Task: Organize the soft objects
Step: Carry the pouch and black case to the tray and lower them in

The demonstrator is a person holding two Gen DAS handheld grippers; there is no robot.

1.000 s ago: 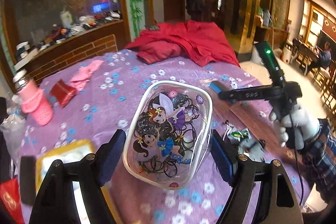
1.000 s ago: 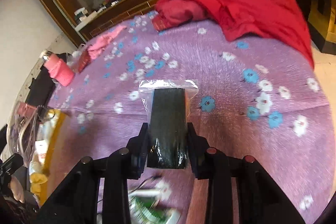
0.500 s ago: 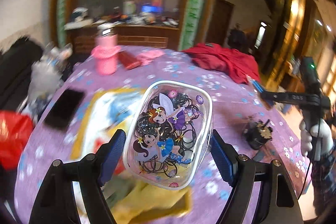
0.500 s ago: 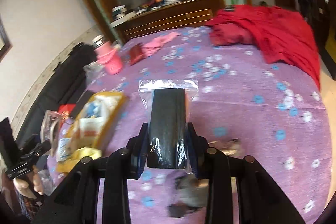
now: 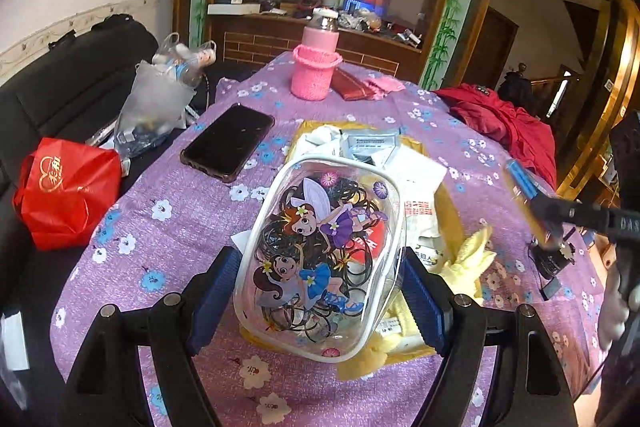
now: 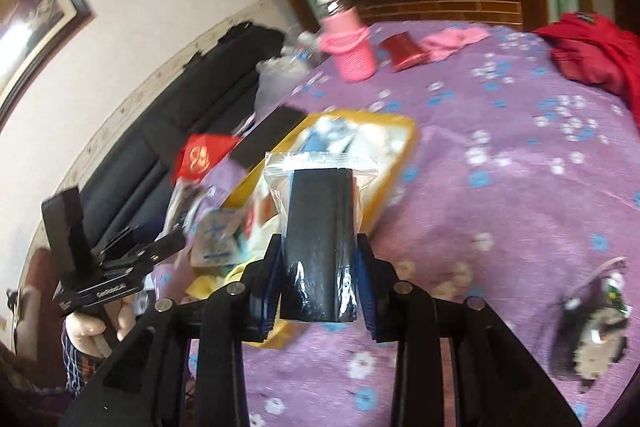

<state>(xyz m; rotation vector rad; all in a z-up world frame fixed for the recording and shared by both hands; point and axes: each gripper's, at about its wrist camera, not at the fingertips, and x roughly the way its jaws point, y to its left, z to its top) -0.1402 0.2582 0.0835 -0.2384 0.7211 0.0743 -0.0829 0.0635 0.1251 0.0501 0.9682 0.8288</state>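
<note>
- Purple flowered cloth covers the table [image 5: 168, 227]; mid-table, toward its left edge, lies a yellow tray [image 6: 400, 131] heaped with packets, likely the collecting spot.
- Step, as I judge it: both items are being carried to that tray; next comes lowering each over it and loosening the grip.
- Left claw [image 5: 320, 295] clamps a clear cartoon pouch [image 5: 320, 259] of hair ties, tilted down above the tray's near end.
- Right claw [image 6: 318, 283] pinches a black bundle in a clear bag [image 6: 320, 227], angled down at the tray's near right corner.
</note>
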